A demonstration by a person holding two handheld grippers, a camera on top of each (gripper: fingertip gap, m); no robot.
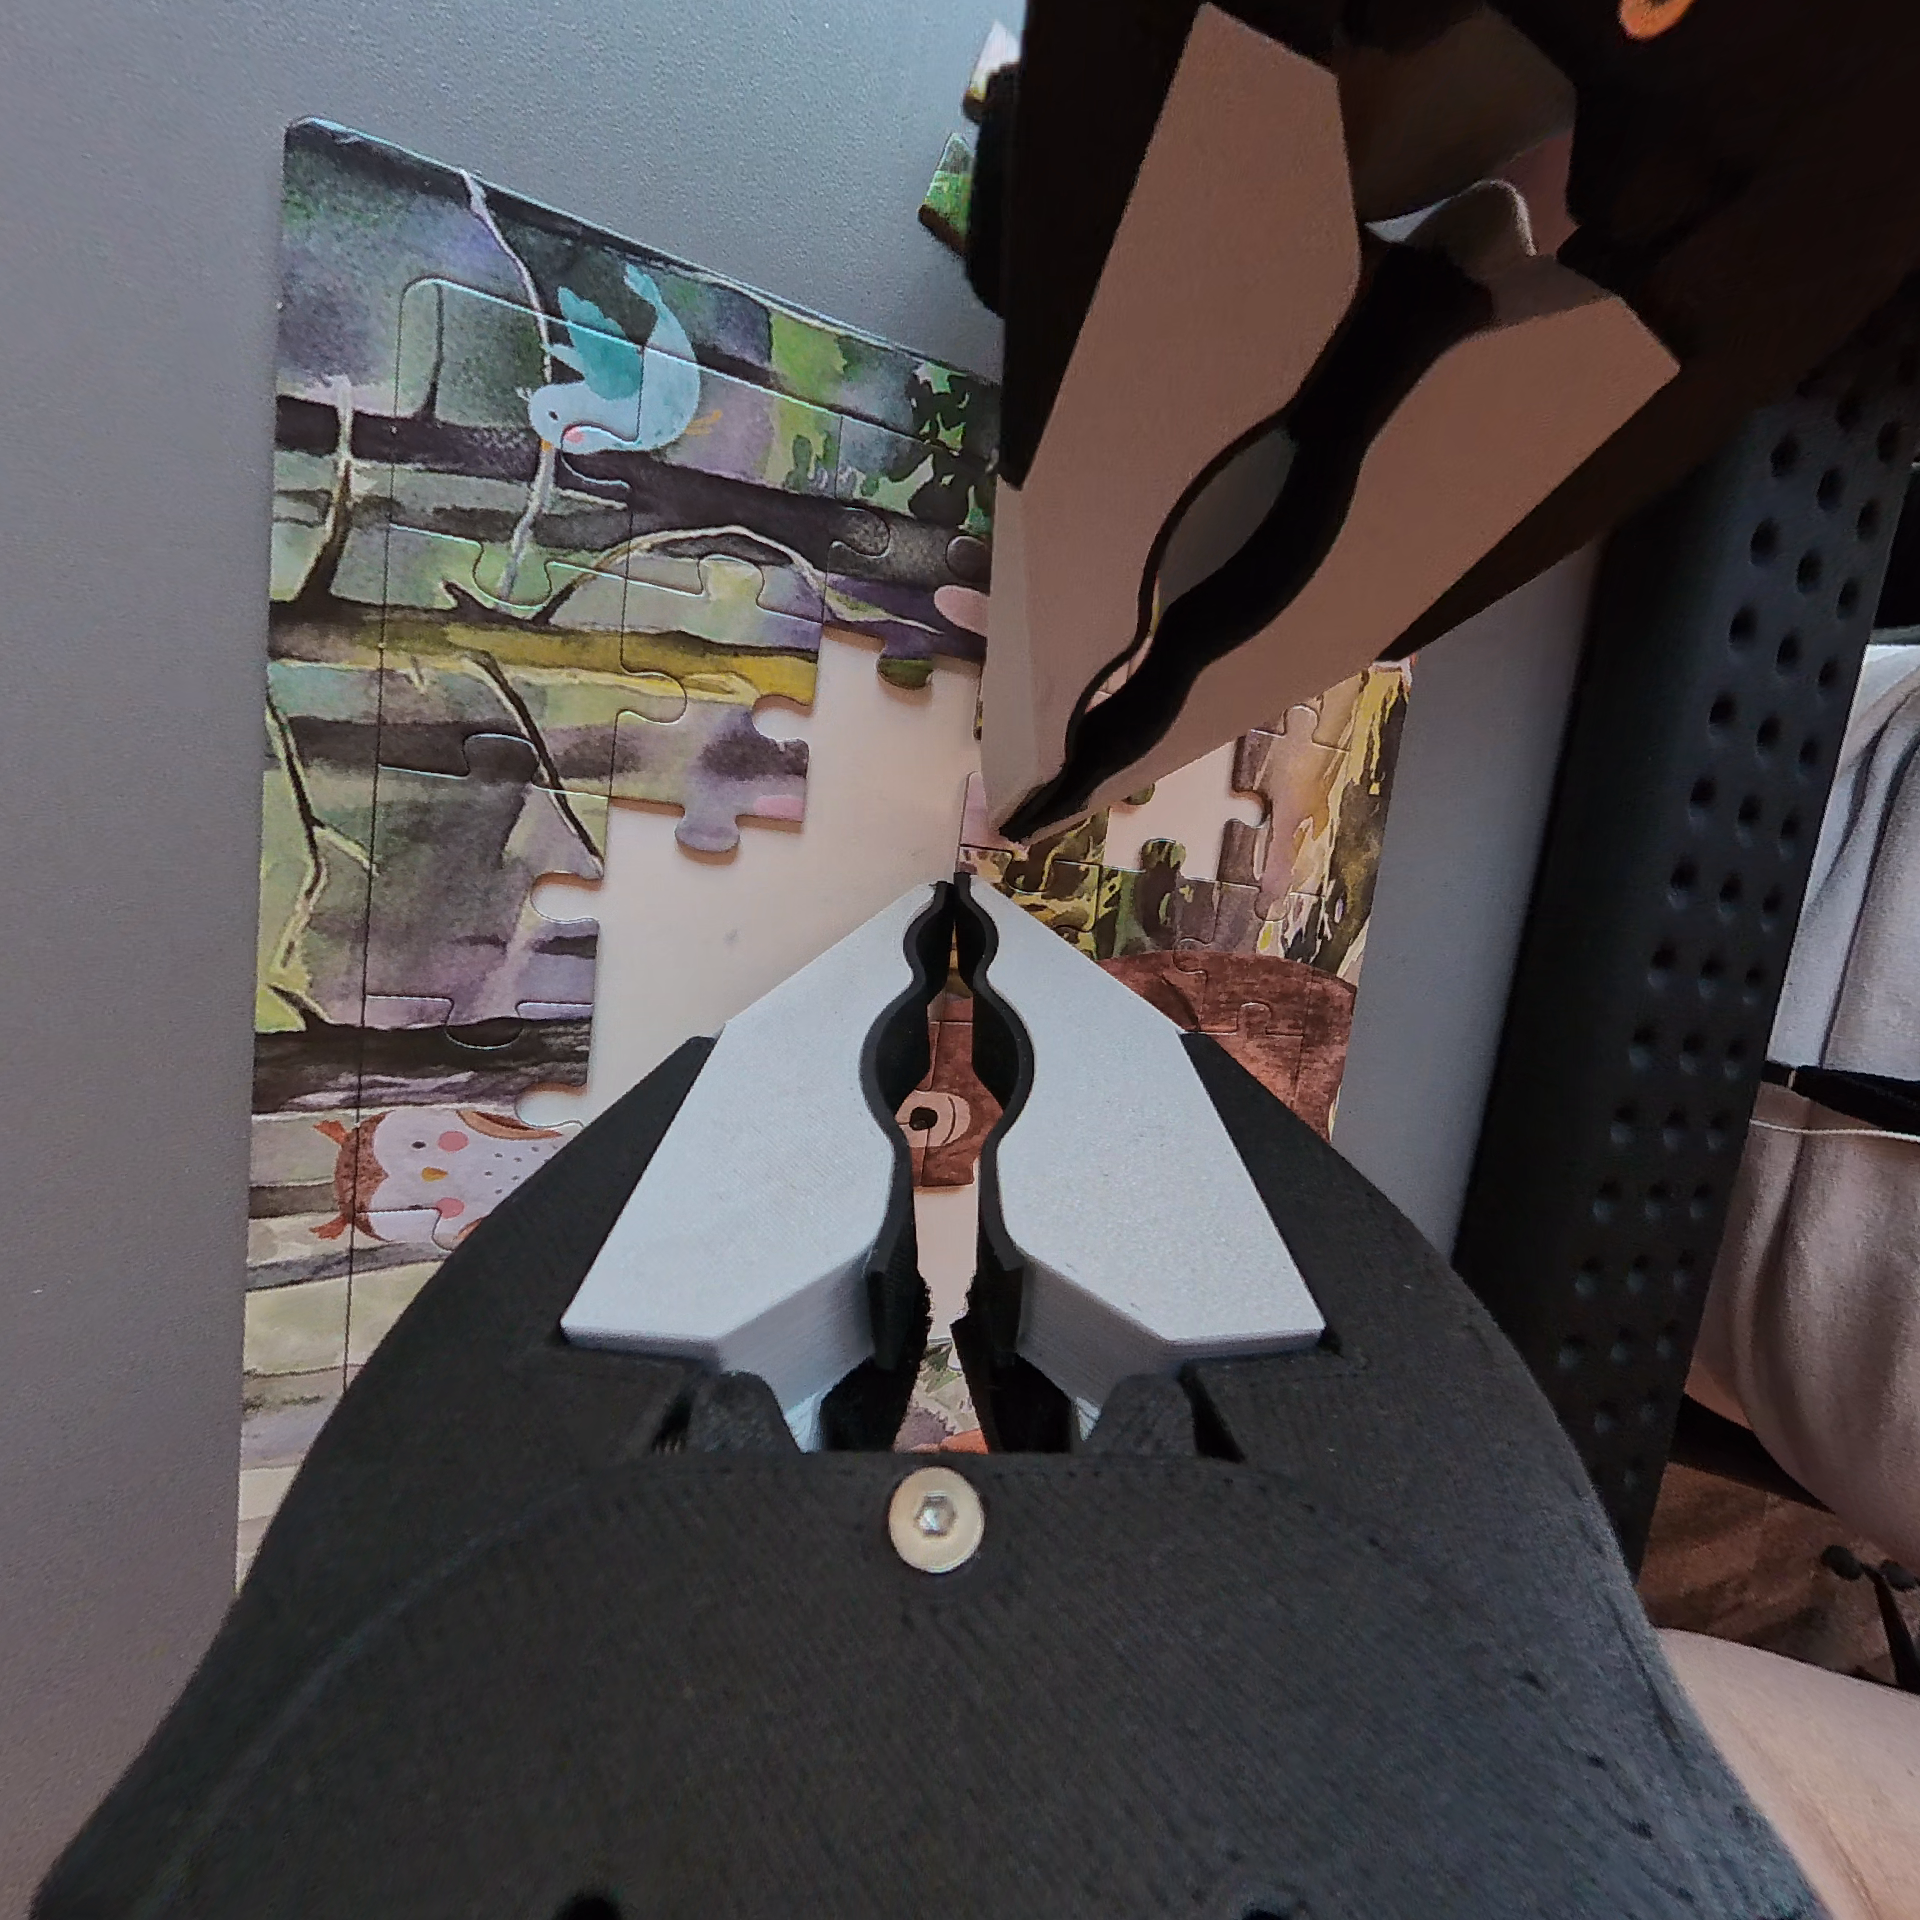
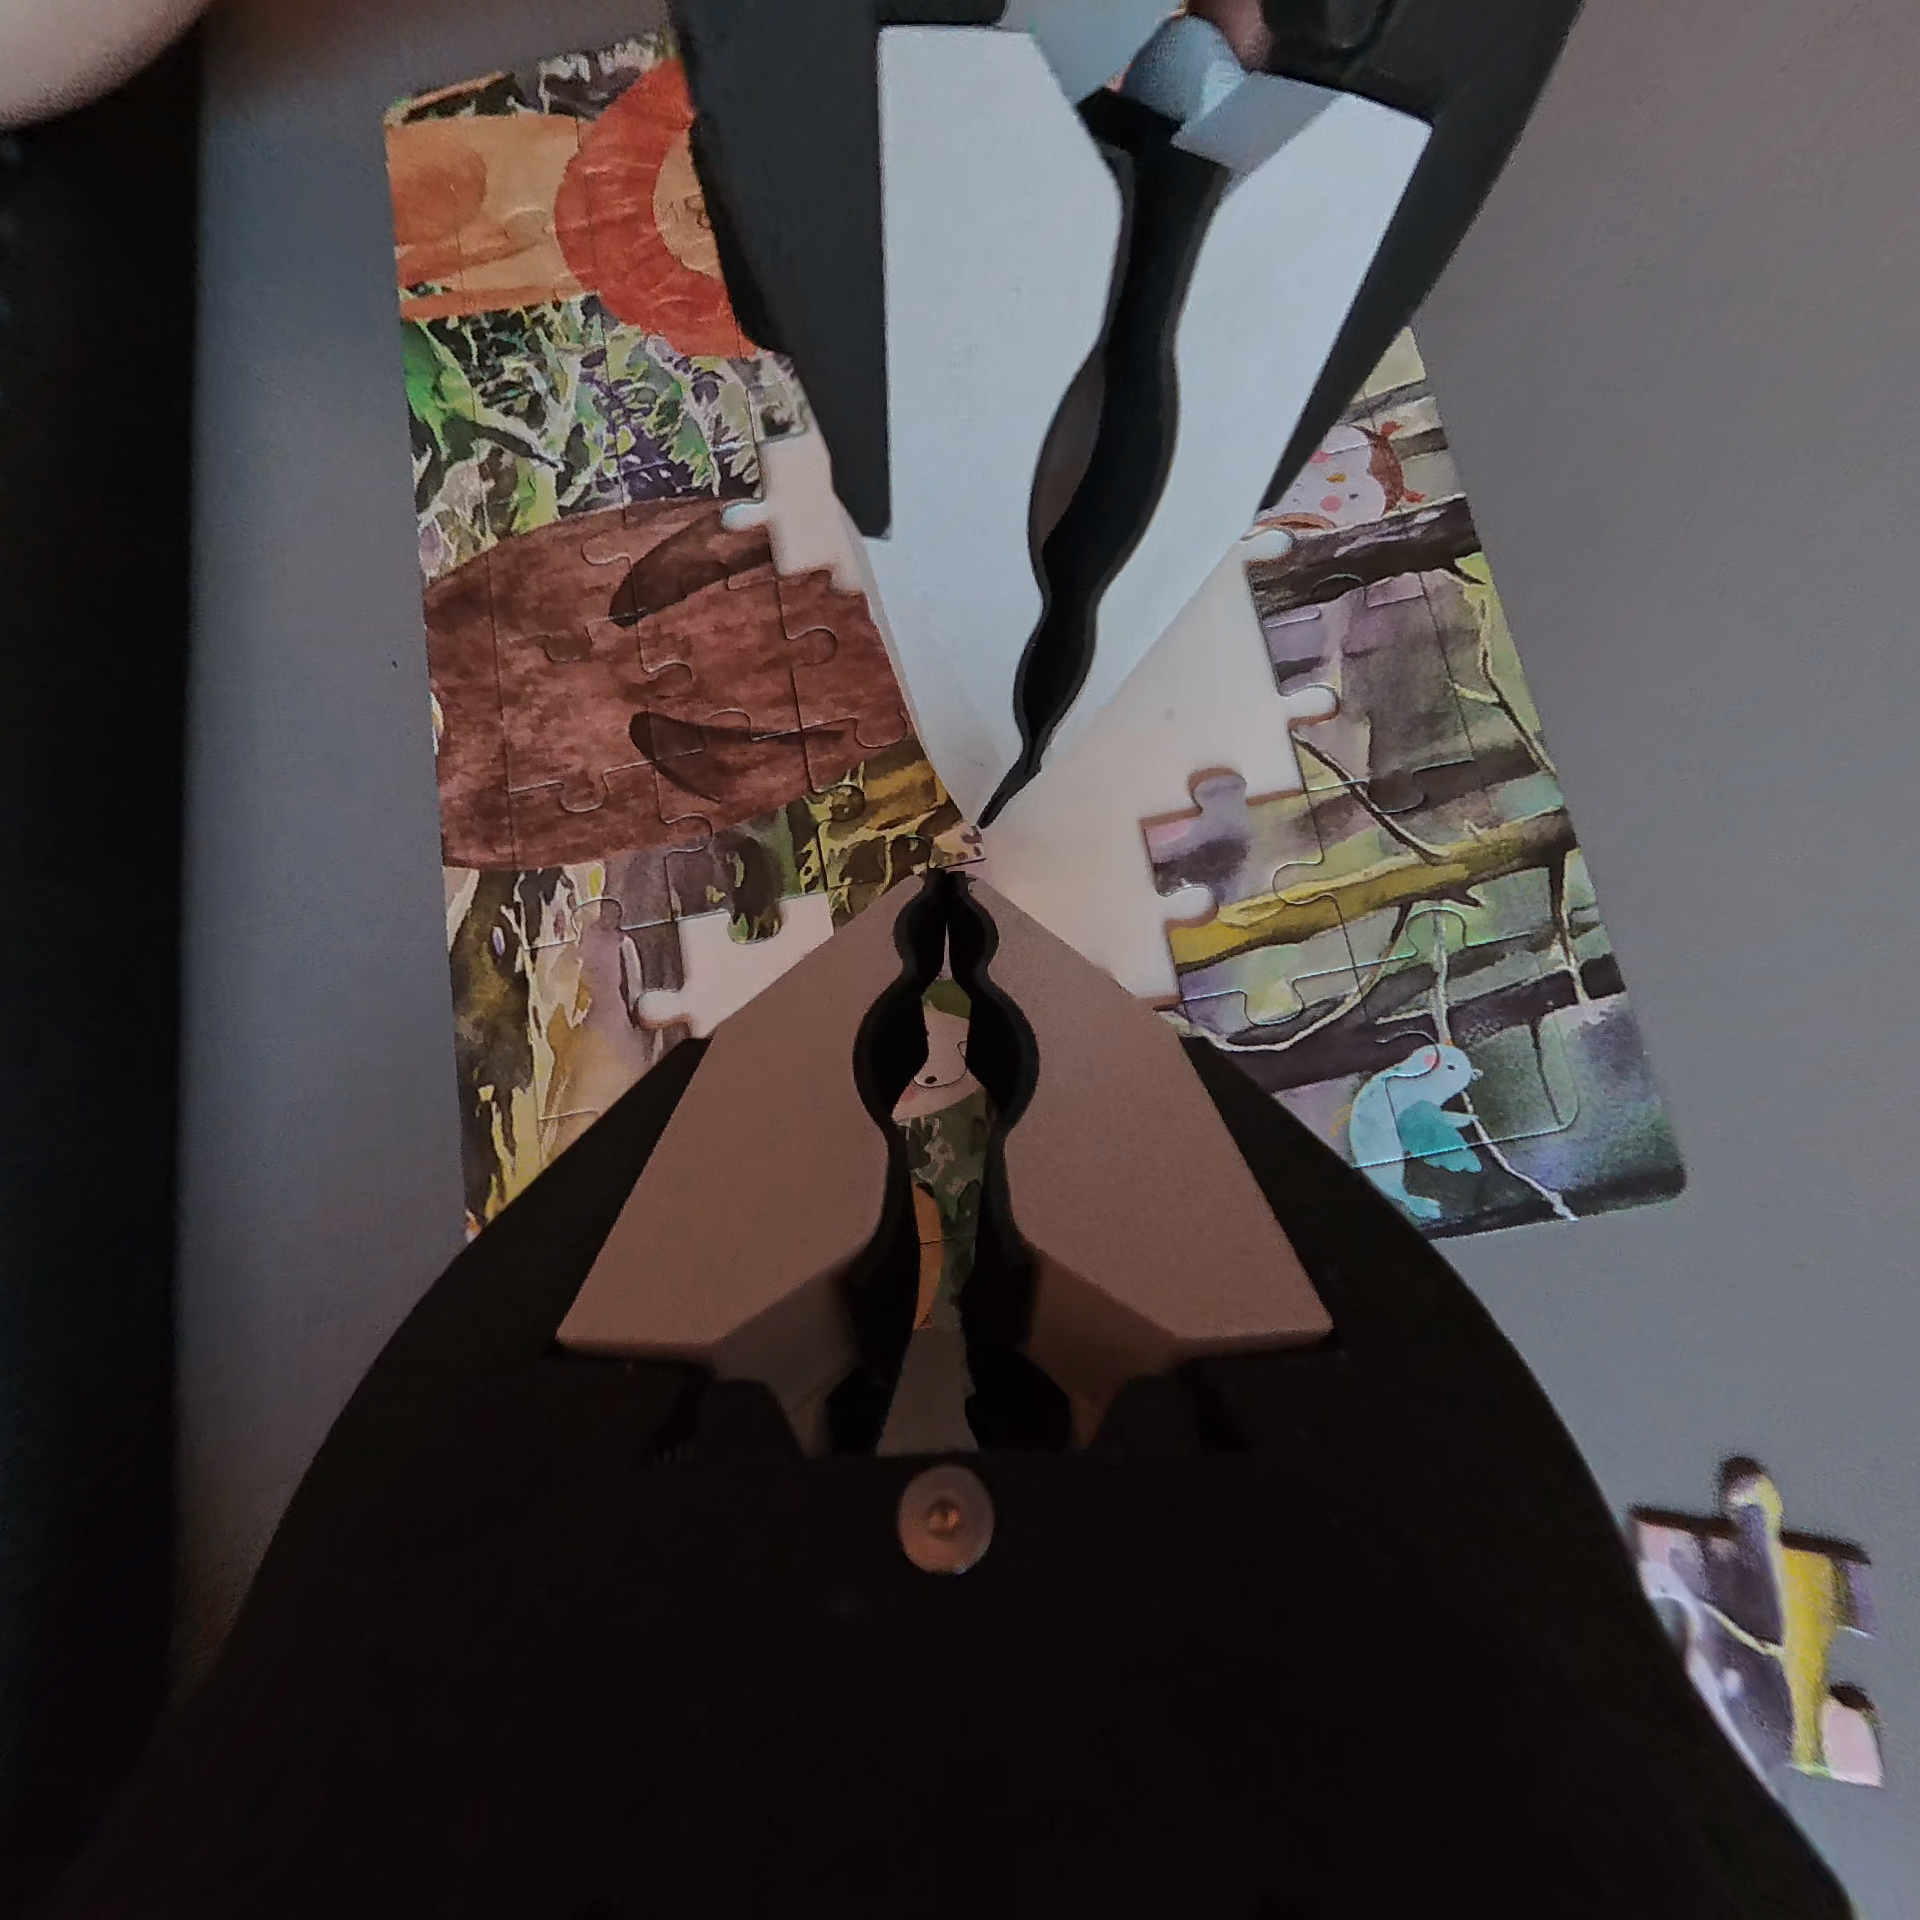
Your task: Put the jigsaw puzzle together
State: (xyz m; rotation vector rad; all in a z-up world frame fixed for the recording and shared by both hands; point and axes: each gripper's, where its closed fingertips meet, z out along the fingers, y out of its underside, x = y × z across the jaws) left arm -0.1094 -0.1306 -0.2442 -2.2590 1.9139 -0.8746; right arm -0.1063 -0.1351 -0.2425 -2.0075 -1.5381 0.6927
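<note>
The part-built jigsaw puzzle [image 1: 468, 727] lies flat on a grey table, with a blue bird, an owl and a brown bear in its picture. A white bare gap [image 1: 831, 831] runs through its middle. My left gripper [image 1: 956, 883] is shut, its tips down at the gap's edge. My right gripper [image 1: 1023, 826] comes in from the upper right, also shut, its tips almost touching the left's. In the right wrist view the right gripper [image 2: 951, 883] and the left gripper [image 2: 997, 810] meet tip to tip over a small piece corner [image 2: 961, 842] of the puzzle [image 2: 644, 665]. I see nothing gripped between either pair of fingers.
A loose piece [image 2: 1756, 1631] lies on the grey table beside the puzzle's bird end. Two more loose pieces [image 1: 956, 187] lie beyond the puzzle's far edge. A dark perforated upright [image 1: 1714, 831] stands at the table's right side, with pale cloth behind it. Less than 4 cm separates the two grippers' tips. The puzzle [image 2: 644, 665] is about equally far from each gripper, around 8 centimetres.
</note>
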